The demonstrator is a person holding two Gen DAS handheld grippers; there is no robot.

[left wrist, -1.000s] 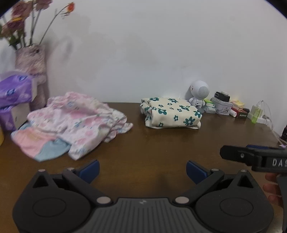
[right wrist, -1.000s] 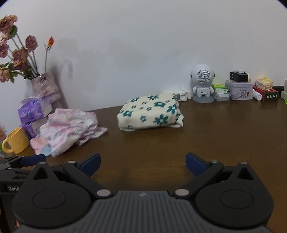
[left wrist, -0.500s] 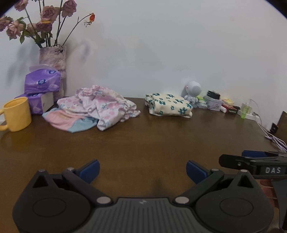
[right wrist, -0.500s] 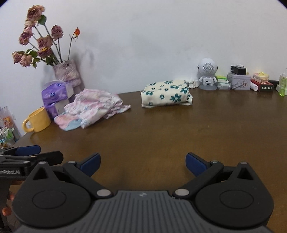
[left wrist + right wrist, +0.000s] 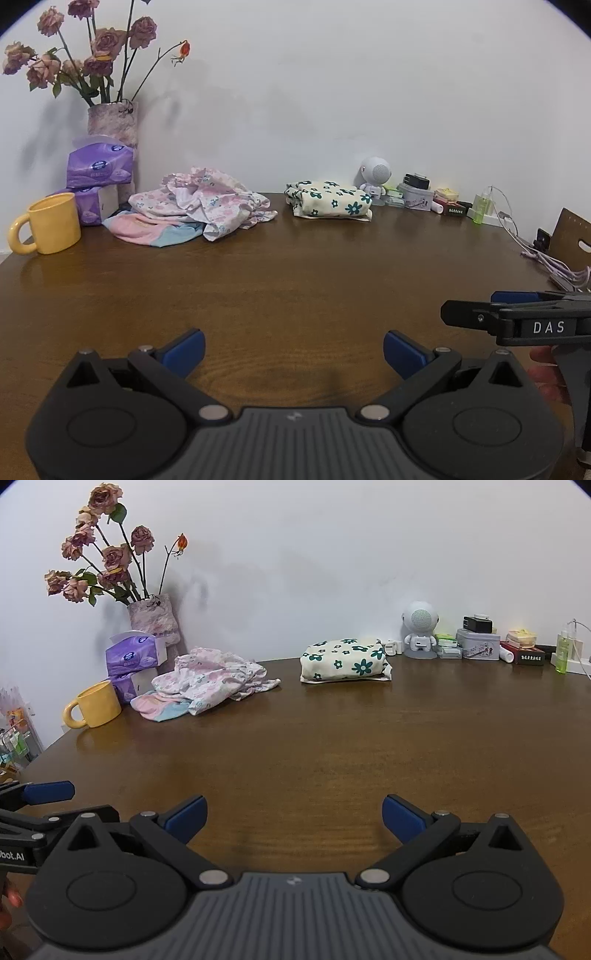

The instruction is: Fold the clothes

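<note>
Brown wooden table (image 5: pixel 295 280) fills the middle of both views. Left gripper (image 5: pixel 293 349) spans the lower frame with blue fingers spread wide, empty; right gripper (image 5: pixel 292 818) likewise gapes, holding nothing. Crumpled pink floral clothes (image 5: pixel 201 206) lie heaped left of centre at the table's far edge, with the folded cream flower-print garment (image 5: pixel 328 201) just right of centre. Yellow mug (image 5: pixel 50 229) stands at far left.

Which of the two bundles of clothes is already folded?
The cream cloth with dark green flowers, a neat flat rectangle beside the little white robot figure. The pink heap is crumpled.
</note>
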